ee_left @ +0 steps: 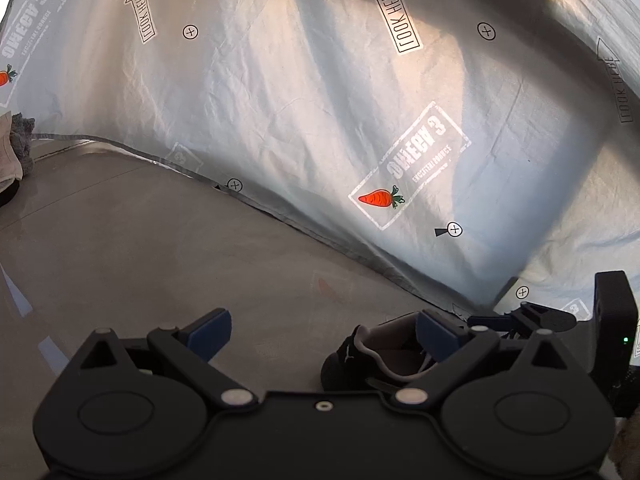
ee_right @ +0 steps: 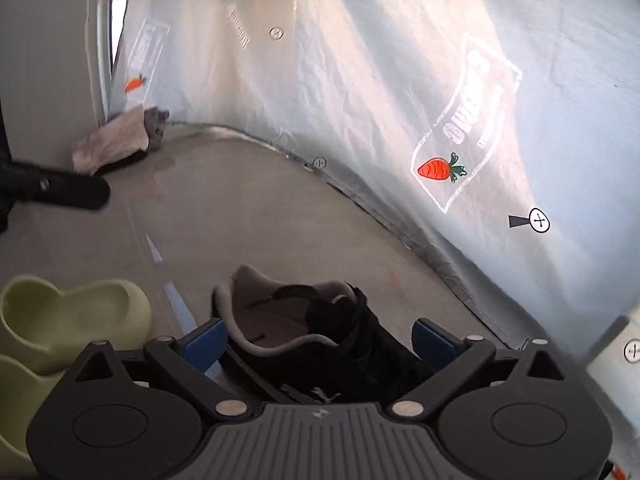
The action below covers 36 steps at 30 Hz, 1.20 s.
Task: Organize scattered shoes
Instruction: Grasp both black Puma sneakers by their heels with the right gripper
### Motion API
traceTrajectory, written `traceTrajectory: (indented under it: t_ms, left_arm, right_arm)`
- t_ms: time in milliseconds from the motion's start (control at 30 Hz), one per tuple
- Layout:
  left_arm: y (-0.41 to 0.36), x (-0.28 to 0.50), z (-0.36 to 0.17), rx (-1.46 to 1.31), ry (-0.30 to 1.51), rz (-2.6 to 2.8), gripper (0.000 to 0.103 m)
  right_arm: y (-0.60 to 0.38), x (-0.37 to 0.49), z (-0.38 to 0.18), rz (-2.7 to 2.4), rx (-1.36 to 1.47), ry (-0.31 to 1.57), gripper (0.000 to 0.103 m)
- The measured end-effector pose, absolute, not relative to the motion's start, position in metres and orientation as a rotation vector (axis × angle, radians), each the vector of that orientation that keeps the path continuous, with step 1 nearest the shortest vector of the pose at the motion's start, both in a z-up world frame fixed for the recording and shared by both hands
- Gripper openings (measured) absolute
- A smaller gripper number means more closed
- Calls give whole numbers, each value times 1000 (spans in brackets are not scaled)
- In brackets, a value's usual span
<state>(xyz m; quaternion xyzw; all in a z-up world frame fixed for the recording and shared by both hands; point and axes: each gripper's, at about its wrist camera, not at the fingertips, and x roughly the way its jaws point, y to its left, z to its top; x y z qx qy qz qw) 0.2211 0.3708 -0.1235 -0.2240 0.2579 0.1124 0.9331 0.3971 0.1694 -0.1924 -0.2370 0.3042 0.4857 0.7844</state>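
A black sneaker (ee_right: 320,332) with a grey lining stands on the grey floor, its opening toward the camera. My right gripper (ee_right: 320,342) is open and straddles it: the blue pads (ee_right: 204,344) stand on either side of the shoe without pressing on it. In the left wrist view the same sneaker (ee_left: 360,360) lies just behind the right-hand pad (ee_left: 434,336) of my left gripper (ee_left: 322,336), which is open with only bare floor between its fingers. Two pale green clogs (ee_right: 72,316) sit to the left of the sneaker.
A silver sheet (ee_left: 320,100) printed with carrots and arrows hangs along the far edge of the floor (ee_left: 160,248). A pinkish cloth bundle (ee_right: 112,144) lies in the far left corner. A black bar (ee_right: 60,192) reaches in from the left edge.
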Motion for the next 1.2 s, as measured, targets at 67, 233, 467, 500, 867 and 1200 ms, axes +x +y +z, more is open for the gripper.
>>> traceTrajectory:
  t_ms: [67,233,467,500,867,1200]
  left_arm:
    - [369,221,-124,-472,533,219,100]
    - [361,219,-127,-443,574,220,100]
    - [352,233,-132,-460,619,233,100]
    - [351,234,-133,-465,622,234,100]
    - [350,235,-140,-549,702,203,100]
    - [343,239,-145,-552,752,172,100]
  right_arm:
    - [173,413,-200,1120,-541,669,100]
    - [187,427,-204,1292,-611,794,100]
    - [205,419,-222,1190,-658,787,101]
    - [207,420,-223,1137,-620,799,100]
    - [230,421,-225,624,-382,817,98]
    - [208,417,-238,680,-428,819,100]
